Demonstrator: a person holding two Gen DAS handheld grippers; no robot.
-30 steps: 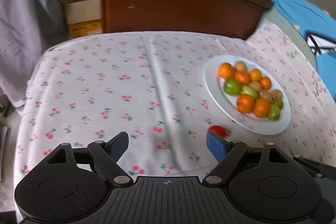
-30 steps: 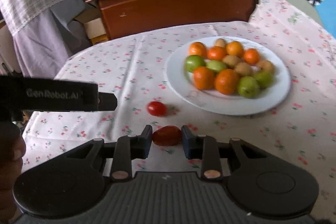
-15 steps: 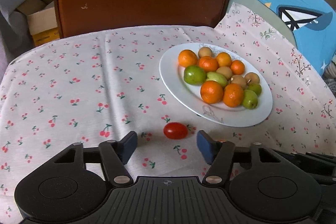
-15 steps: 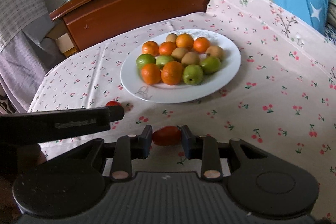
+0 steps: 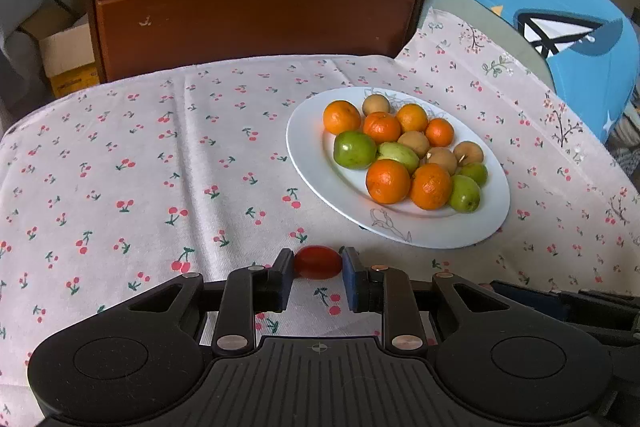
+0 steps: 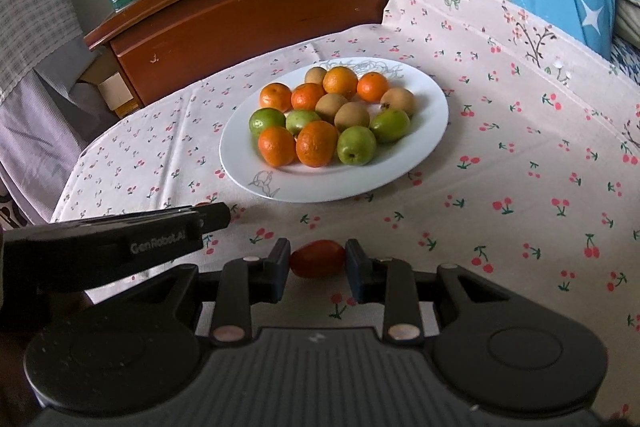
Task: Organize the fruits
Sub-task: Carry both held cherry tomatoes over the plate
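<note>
A white plate (image 5: 316, 171) (image 6: 424, 143) on the cherry-print cloth holds several oranges, green fruits and brown fruits. In the left wrist view my left gripper (image 5: 317, 264) is shut on a small red tomato (image 5: 318, 262) low over the cloth, just in front of the plate's near rim. In the right wrist view my right gripper (image 6: 317, 259) is shut on another red tomato (image 6: 318, 258), also short of the plate. The left gripper's black body (image 6: 120, 243) reaches in from the left of that view.
A brown wooden headboard (image 5: 248, 7) stands behind the table. A blue cushion (image 5: 560, 35) lies at the right, cardboard boxes (image 5: 68, 55) and hanging cloth at the left. The cloth-covered table (image 5: 120, 167) stretches left of the plate.
My left gripper swung toward the plate and its jaws came together onto the loose tomato on the cloth. My right gripper kept its tomato and swung so the plate sits left of centre.
</note>
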